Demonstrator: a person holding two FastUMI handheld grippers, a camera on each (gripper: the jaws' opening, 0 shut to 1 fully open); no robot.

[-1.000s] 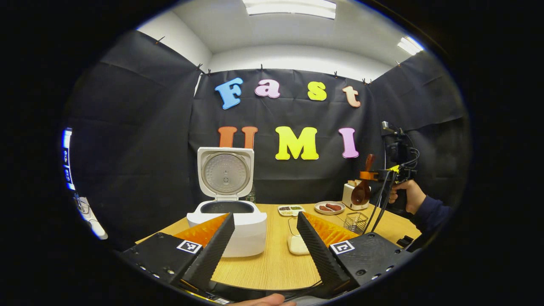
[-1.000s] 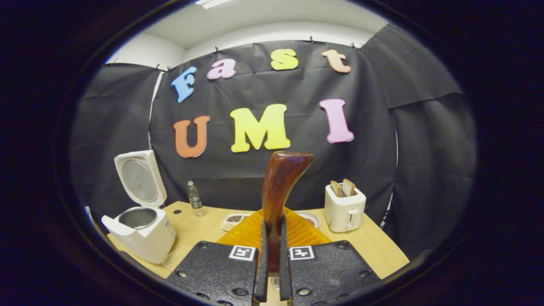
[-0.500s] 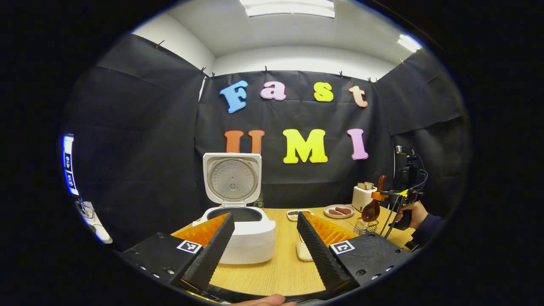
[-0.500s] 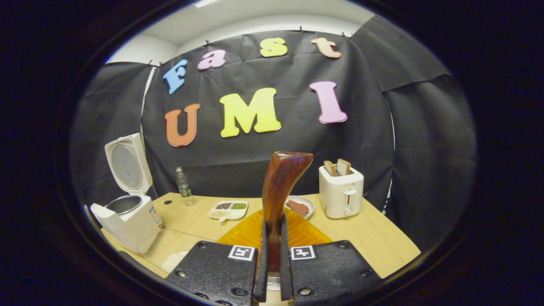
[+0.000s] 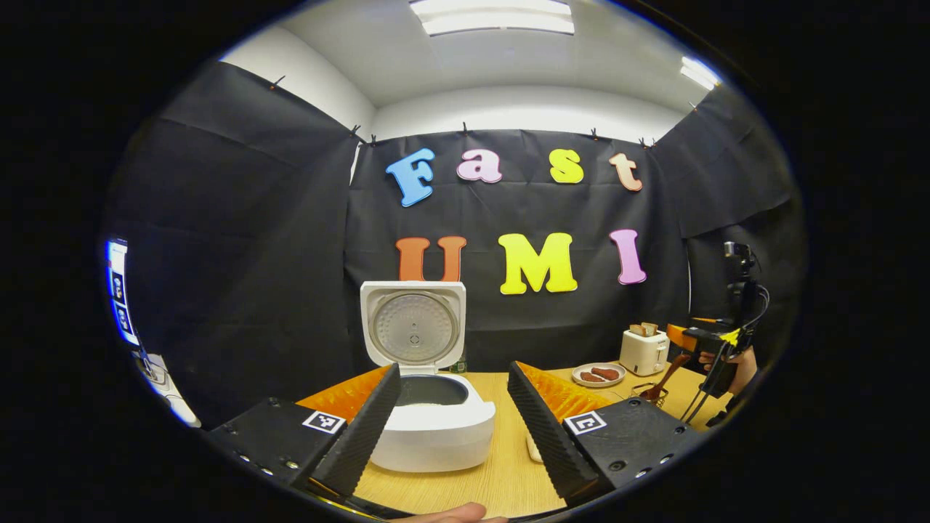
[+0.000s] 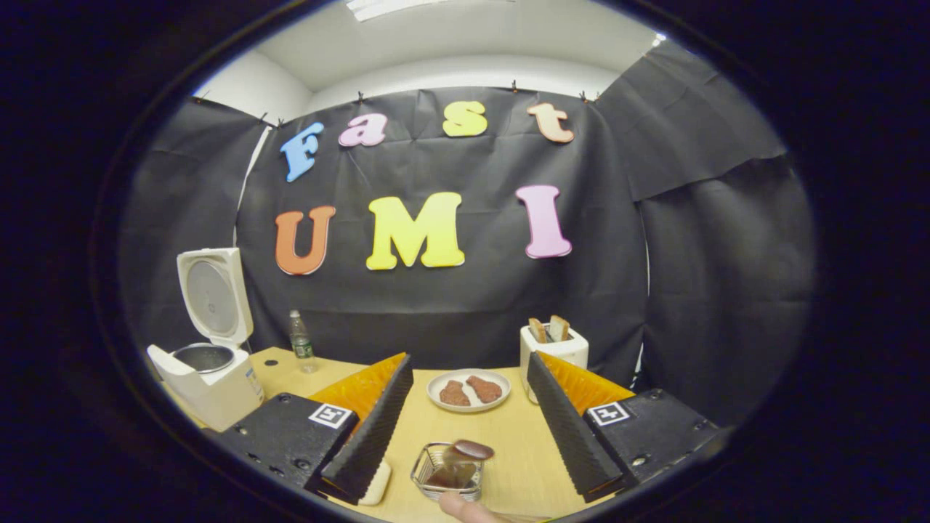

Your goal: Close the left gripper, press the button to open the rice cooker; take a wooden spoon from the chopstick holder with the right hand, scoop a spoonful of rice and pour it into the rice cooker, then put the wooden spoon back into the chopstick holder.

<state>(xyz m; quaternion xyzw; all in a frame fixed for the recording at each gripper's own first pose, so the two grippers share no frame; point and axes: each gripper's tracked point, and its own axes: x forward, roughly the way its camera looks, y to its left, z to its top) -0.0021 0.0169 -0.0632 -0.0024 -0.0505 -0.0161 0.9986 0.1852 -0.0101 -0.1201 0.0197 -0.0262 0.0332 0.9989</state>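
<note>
Spoon (image 6: pixel 458 465) upright in chopstick holder (image 6: pixel 427 472), handle tip up.

I find no word or number I can read on my tools or on the things on the table (image 6: pixel 508 436). Each finger of my left gripper (image 5: pixel 454 369) carries a small black-and-white square code (image 5: pixel 323 421), which is a pattern, not writing. My right gripper (image 6: pixel 469 358) carries the same kind. The bottle (image 6: pixel 299 343) near the table's far left corner has a label band, and the rice cooker (image 6: pixel 211 385) has a small mark on its side. Both are too small to make out.
</note>
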